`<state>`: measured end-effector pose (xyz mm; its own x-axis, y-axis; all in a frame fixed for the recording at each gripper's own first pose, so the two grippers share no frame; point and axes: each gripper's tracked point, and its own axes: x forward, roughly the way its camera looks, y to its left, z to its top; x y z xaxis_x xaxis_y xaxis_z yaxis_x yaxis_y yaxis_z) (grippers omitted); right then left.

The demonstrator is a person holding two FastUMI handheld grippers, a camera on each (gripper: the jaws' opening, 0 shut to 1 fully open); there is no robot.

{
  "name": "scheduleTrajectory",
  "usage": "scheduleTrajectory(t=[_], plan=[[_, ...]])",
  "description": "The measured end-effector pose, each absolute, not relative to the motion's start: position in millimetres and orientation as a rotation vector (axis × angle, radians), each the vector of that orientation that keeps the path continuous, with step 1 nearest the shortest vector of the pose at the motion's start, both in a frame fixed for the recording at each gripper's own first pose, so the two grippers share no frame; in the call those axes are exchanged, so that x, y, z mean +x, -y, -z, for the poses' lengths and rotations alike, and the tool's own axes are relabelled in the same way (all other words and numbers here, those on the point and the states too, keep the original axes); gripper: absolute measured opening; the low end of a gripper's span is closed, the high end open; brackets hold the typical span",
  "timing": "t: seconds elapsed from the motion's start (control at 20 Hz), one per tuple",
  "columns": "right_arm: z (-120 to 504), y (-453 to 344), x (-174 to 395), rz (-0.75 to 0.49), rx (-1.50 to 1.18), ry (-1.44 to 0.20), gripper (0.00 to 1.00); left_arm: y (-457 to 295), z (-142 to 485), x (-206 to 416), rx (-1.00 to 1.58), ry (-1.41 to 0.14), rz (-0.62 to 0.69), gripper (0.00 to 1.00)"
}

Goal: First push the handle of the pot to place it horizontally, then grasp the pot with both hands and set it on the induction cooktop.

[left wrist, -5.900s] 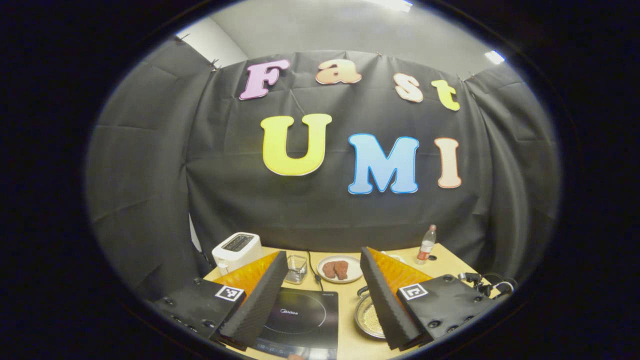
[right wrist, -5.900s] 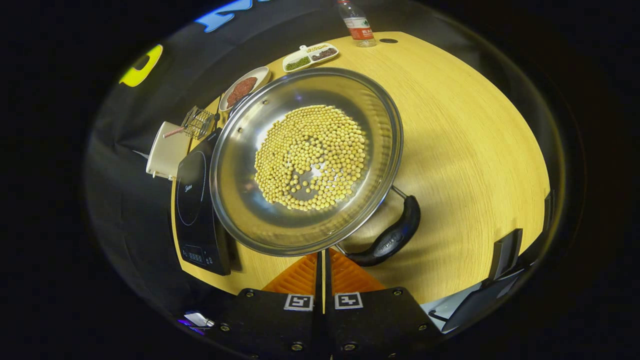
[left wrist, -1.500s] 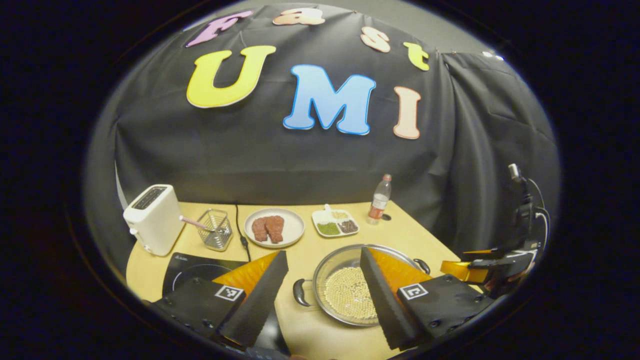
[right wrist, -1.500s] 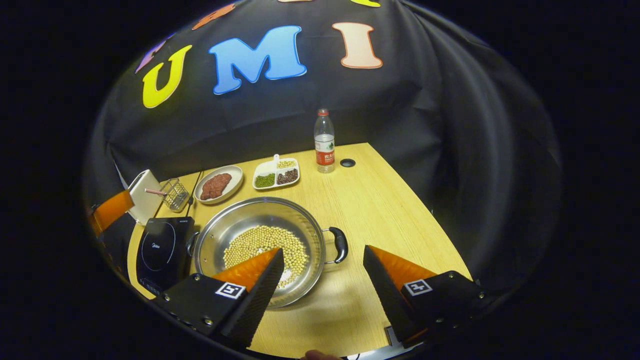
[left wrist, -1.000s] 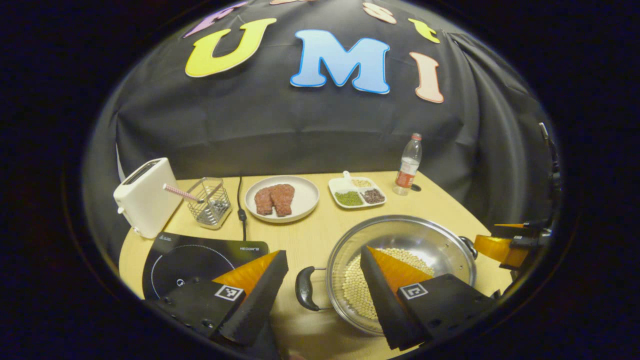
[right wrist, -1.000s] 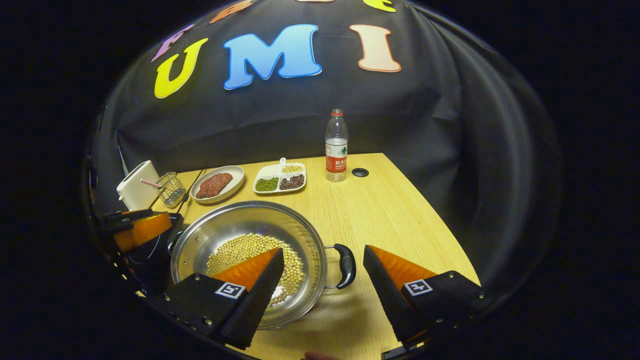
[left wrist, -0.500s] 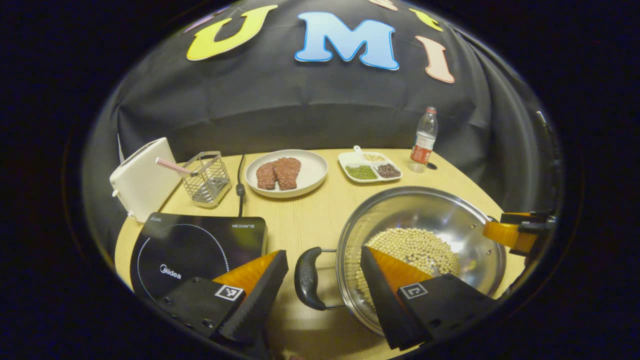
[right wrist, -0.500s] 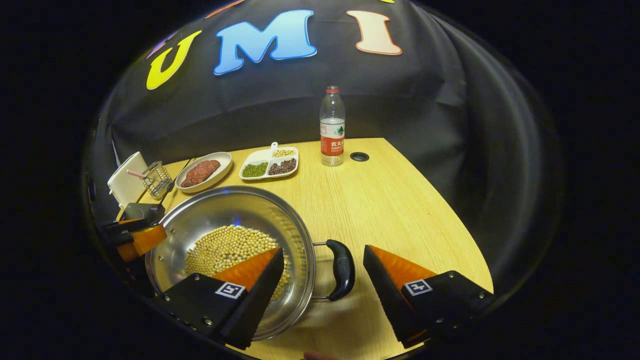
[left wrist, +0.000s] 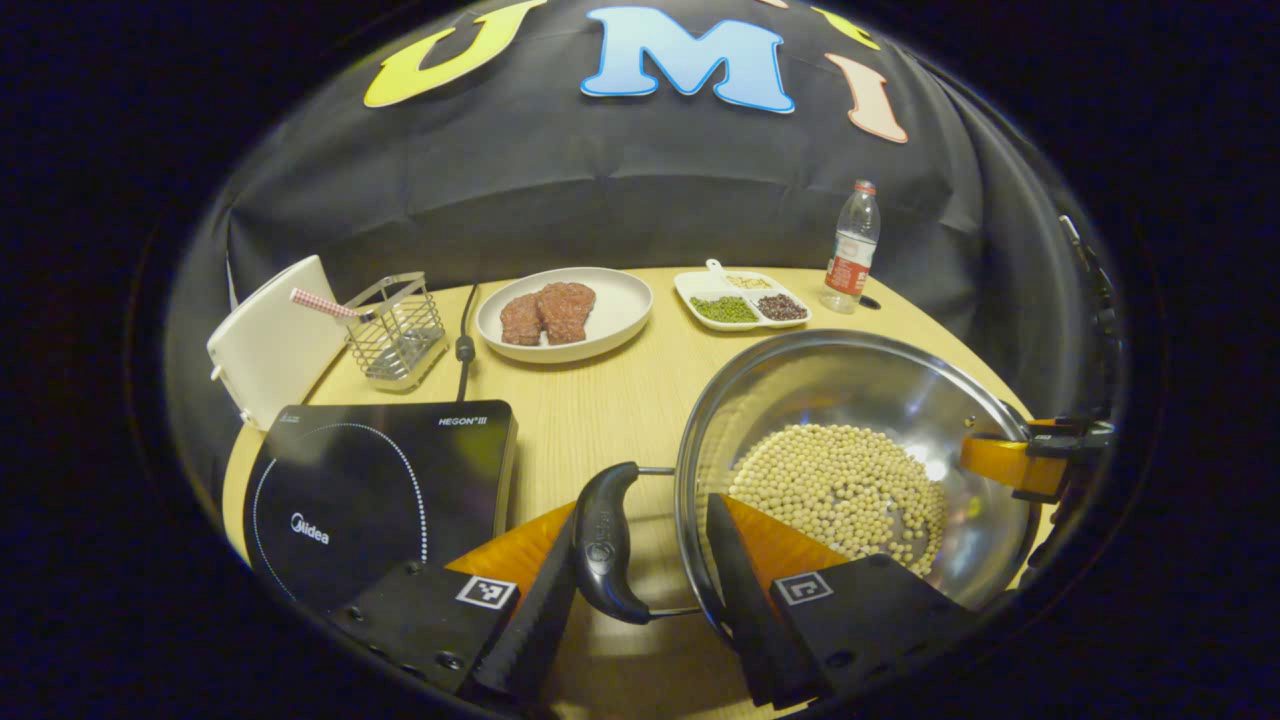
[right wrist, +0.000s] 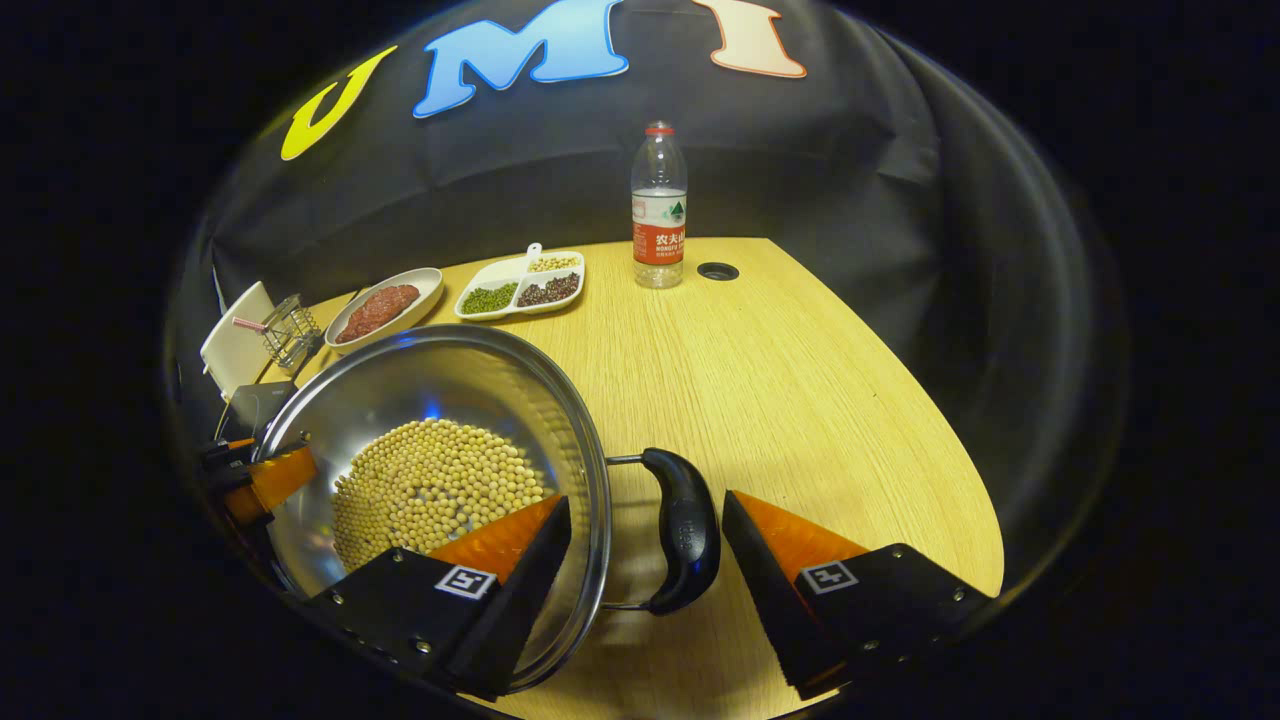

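1. Because the steel pot (left wrist: 850, 470) sits on the wooden table (right wrist: 800, 380) just beside the induction cooktop (left wrist: 380, 490) and not yet on it, the largest risk is an uneven two-handed lift. If you raise one side ahead of the other, the pot tilts and the soybeans (left wrist: 840, 490) slide to the low side or spill over the rim.

2. If you close too early, you will miss a handle.
   - The left gripper (left wrist: 640, 590) stands with jaws narrowed around the left handle (left wrist: 603, 540). One finger is at the handle's outer edge; the other lies over the rim inside the pot. Firm pressure from both fingers cannot be confirmed.
   - The right gripper (right wrist: 645, 560) stands with jaws wide. The right handle (right wrist: 682, 530) lies between the fingers, apart from both.
   - Closing off-centre would pinch the thin wire bracket or the rim instead of the grip, and the pot could pivot.

3. If the inner finger of either gripper stays over the rim, it may catch the pot wall on closing and shove the pot sideways.

4. When you carry the pot leftward, a low pass could strike the cooktop's raised edge and jolt the contents.

5. Should the path swing toward the back of the table, the pot could clip the plate of meat (left wrist: 565, 315) or the wire basket (left wrist: 400, 325).
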<state>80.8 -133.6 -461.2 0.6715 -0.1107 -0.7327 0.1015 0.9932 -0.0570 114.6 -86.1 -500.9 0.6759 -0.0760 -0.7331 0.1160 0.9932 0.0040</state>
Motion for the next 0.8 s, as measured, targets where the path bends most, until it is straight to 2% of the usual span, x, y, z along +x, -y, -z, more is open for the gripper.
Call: scheduleTrajectory(t=[0.05,0.2,0.25,0.35,0.4,0.45,0.5,0.55,0.65,0.8], plan=[[462.5,132.6,81.6,0.113,-0.002,-0.832,0.91,86.3,501.1,114.9,0.054,-0.82,0.107,0.82],[469.1,127.5,85.0,0.107,0.031,-0.856,0.86,86.1,502.4,114.5,0.052,-0.822,0.108,0.78],[467.8,128.0,84.3,0.106,0.035,-0.867,0.76,85.7,501.6,115.0,0.048,-0.825,0.106,0.8],[465.7,128.8,85.2,0.1,0.045,-0.868,0.76,85.1,501.5,114.6,0.037,-0.825,0.1,0.75],[467.3,127.9,83.5,0.097,0.043,-0.872,0.74,85.4,501.5,115.2,0.033,-0.825,0.099,0.78],[466.4,127.8,83.6,0.094,0.036,-0.869,0.74,85.2,500.7,115.5,0.029,-0.823,0.098,0.7],[465.7,128.5,83.2,0.094,0.031,-0.869,0.74,84.8,500.7,115.2,0.03,-0.824,0.098,0.69],[465.2,128.5,83.6,0.097,0.034,-0.871,0.74,84.0,500.3,114.9,0.033,-0.823,0.098,0.72],[465.4,127.6,83.4,0.1,0.038,-0.878,0.74,84.5,499.1,113.3,0.036,-0.826,0.096,0.72],[463.9,126.9,82.8,0.095,0.037,-0.879,0.74,84.0,499.9,112.4,0.017,-0.836,0.086,0.67]])
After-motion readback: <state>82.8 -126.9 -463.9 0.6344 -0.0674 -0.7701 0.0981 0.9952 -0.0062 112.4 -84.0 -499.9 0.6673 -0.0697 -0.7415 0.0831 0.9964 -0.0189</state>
